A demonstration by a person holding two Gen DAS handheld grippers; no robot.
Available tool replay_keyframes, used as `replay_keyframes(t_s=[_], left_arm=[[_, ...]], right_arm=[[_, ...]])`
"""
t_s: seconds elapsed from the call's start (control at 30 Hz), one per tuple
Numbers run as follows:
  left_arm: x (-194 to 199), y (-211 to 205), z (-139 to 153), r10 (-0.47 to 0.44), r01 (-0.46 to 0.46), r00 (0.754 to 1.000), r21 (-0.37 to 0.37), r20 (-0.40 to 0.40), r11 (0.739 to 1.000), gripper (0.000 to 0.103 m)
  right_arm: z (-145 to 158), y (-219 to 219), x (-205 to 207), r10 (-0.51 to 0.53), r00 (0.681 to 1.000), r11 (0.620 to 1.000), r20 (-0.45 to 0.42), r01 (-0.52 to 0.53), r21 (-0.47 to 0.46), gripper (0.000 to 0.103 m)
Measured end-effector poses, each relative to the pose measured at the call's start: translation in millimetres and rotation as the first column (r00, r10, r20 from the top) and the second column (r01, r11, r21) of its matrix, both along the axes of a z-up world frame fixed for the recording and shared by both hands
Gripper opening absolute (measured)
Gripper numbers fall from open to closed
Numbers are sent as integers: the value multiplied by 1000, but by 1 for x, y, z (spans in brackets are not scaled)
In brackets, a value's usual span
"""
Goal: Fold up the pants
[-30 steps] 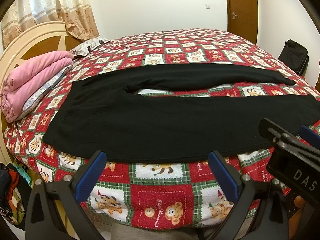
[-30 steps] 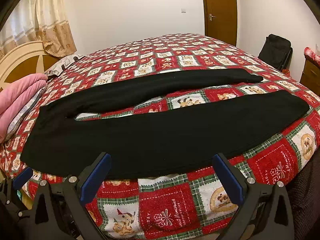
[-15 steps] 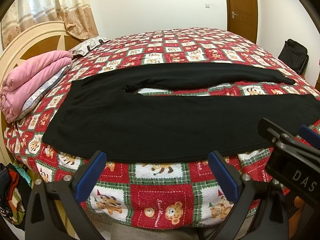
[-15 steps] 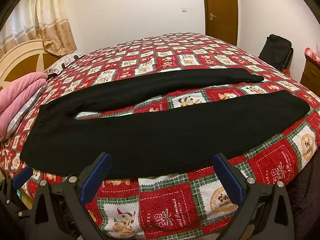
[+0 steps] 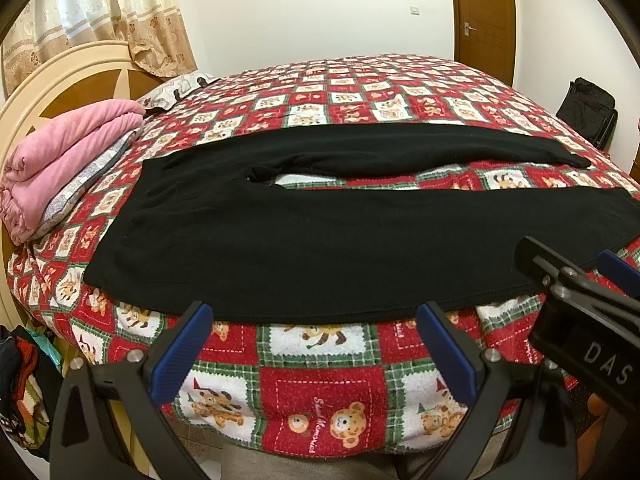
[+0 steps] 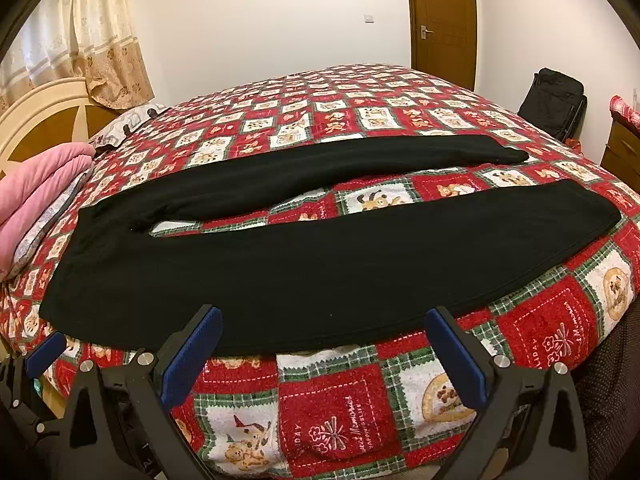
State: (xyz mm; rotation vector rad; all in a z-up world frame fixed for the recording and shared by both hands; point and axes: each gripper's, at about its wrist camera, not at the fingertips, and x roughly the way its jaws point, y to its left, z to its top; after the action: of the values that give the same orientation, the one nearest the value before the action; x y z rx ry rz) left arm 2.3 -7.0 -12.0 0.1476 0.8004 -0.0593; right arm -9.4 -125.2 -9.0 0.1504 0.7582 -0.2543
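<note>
Black pants (image 5: 320, 236) (image 6: 312, 264) lie flat on the bed, waist to the left, both legs stretched to the right with a gap between them. My left gripper (image 5: 316, 320) hovers open just off the bed's near edge, its blue-padded fingers straddling the pants' near hem without touching it. The right gripper (image 6: 324, 324) is open too, just in front of the near leg's hem. From the left wrist view the right gripper's body (image 5: 576, 320) shows at the right edge. Nothing is held.
The bed wears a red, green and white bear-patterned quilt (image 5: 320, 396) (image 6: 340, 412). Folded pink blankets (image 5: 60, 152) sit by the headboard (image 5: 52, 88) at left. A black bag (image 6: 552, 100) stands near the door (image 6: 440, 20). Clothes (image 5: 20, 384) lie on the floor at left.
Both views have crept very slightly closer to the bed edge; the pants have not moved and both grippers stay open.
</note>
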Motion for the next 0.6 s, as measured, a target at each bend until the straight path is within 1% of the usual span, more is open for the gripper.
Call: replay_keyframes(t_s=[0.43, 0.6], left_arm=[[-1, 1, -3, 1, -1, 1000, 2, -5, 1000, 103], [11, 13, -2, 5, -6, 1000, -24, -23, 1000, 103]], right_arm=[[-1, 1, 0, 3, 1000, 1000, -6, -3, 3, 102], [1, -4, 5, 18, 1000, 1000, 5, -18, 13, 102]])
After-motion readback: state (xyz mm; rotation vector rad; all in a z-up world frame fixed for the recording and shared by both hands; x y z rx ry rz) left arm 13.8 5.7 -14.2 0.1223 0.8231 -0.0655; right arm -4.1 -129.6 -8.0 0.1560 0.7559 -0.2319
